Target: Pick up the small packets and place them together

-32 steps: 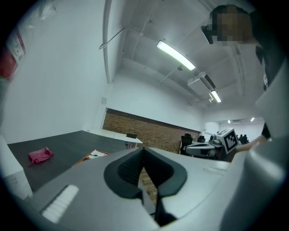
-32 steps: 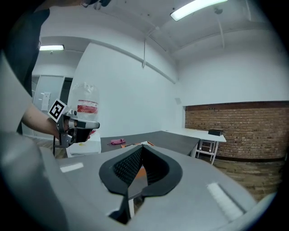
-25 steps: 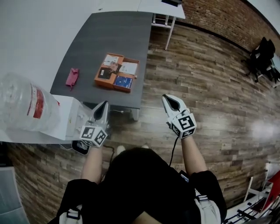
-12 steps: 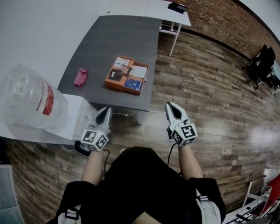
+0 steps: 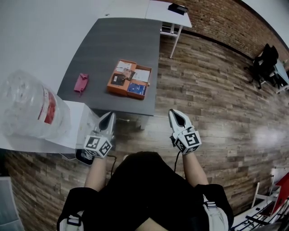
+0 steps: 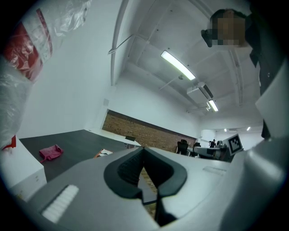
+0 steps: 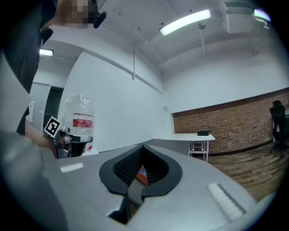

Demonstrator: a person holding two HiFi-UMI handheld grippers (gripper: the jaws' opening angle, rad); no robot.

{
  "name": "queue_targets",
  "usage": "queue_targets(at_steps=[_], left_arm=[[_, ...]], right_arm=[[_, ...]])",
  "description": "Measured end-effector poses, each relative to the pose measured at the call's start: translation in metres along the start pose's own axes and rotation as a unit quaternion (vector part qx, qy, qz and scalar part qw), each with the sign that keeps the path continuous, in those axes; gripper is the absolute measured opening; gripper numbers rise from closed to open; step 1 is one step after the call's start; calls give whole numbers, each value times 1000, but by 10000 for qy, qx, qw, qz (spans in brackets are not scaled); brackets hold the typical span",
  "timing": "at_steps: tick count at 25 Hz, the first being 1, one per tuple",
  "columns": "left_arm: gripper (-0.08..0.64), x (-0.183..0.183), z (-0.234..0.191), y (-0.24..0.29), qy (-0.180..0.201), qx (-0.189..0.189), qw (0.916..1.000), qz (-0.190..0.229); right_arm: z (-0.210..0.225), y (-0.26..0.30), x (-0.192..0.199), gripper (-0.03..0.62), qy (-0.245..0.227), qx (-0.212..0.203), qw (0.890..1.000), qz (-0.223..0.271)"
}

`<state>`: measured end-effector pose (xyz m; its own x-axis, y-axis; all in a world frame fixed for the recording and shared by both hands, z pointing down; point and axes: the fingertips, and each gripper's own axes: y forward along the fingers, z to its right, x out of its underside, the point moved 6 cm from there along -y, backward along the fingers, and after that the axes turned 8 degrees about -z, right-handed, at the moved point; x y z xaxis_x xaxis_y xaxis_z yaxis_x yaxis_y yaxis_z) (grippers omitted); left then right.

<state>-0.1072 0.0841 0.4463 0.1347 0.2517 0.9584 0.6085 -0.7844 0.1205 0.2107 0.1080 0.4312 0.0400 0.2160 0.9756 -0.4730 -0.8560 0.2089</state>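
An orange tray (image 5: 116,84) with several small packets lies on the dark grey table (image 5: 117,40), near its right edge. The blue packet (image 5: 136,88) sits at its near right corner. A pink item (image 5: 81,83) lies to the tray's left. Both grippers hang short of the table's near edge, above the wooden floor. My left gripper (image 5: 111,115) is shut and holds nothing. My right gripper (image 5: 173,112) is likewise shut and holds nothing. In the left gripper view the jaws (image 6: 143,150) meet, with the pink item (image 6: 51,152) far left. In the right gripper view the closed jaws (image 7: 142,147) frame the tray's blue packet (image 7: 142,172).
A large clear water bottle (image 5: 29,106) stands on a white dispenser (image 5: 74,126) just left of my left gripper. A white table (image 5: 169,9) stands beyond the grey one. A black chair (image 5: 265,61) is far right on the plank floor.
The head view has shifted a little, so the table and tray sit slightly differently in frame. Both grippers stay shut in about the same place before the person.
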Motion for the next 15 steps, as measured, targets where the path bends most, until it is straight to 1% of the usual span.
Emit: queue_targets(at_steps=[9,15], left_arm=[[0,2,-5,-4,-63,-8,10000,-1],[0,2,-9,-6,-69,-29,10000,-5]], right_arm=[[2,9,2,2,363,128,9992,52],[-4,16,5,2,271,55,9996,-34]])
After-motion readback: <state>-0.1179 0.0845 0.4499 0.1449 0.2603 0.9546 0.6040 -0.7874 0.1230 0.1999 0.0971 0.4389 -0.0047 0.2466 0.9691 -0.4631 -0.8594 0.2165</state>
